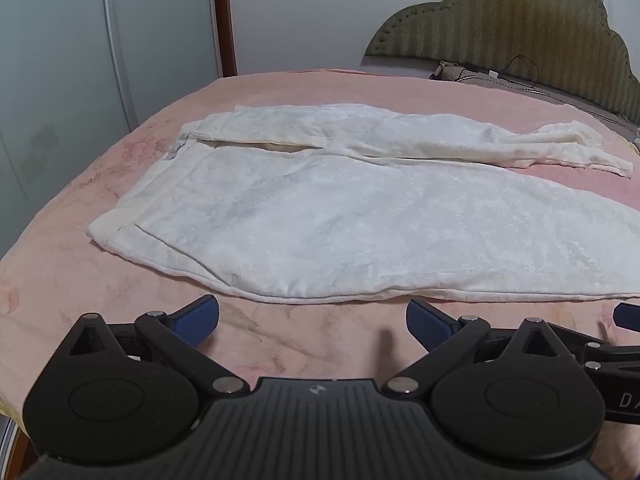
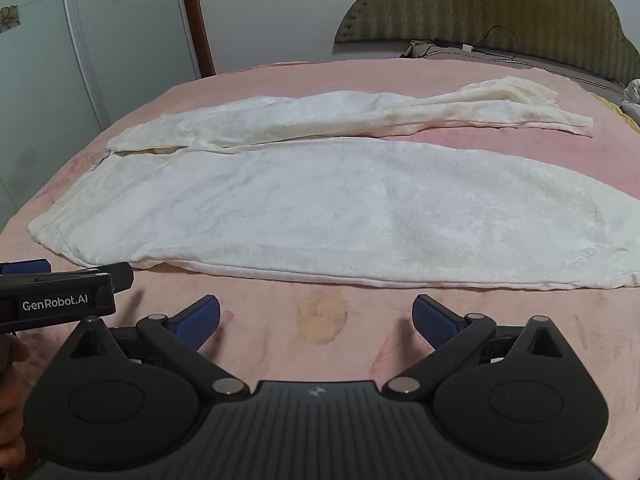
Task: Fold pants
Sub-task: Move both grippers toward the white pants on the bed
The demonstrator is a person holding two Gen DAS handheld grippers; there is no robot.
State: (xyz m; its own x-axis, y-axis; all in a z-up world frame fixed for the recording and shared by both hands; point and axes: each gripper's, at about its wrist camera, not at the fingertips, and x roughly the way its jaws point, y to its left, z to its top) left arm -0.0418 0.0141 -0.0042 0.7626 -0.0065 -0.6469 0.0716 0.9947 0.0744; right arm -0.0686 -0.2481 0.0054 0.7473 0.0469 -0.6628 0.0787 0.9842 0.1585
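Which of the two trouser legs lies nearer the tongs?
The wide, flat leg of the white pants, its long edge just ahead of both open tongs; the other leg lies beyond it, narrower and bunched toward the headboard.

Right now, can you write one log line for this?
stage: before first fold | white textured pants: flat on pink bedspread, legs apart | left gripper: open, empty | right gripper: open, empty

Black gripper (image 1: 312, 322) bodies, blue ribbed pads (image 2: 198, 320), silver screws, "GenRobot.AI" marking.
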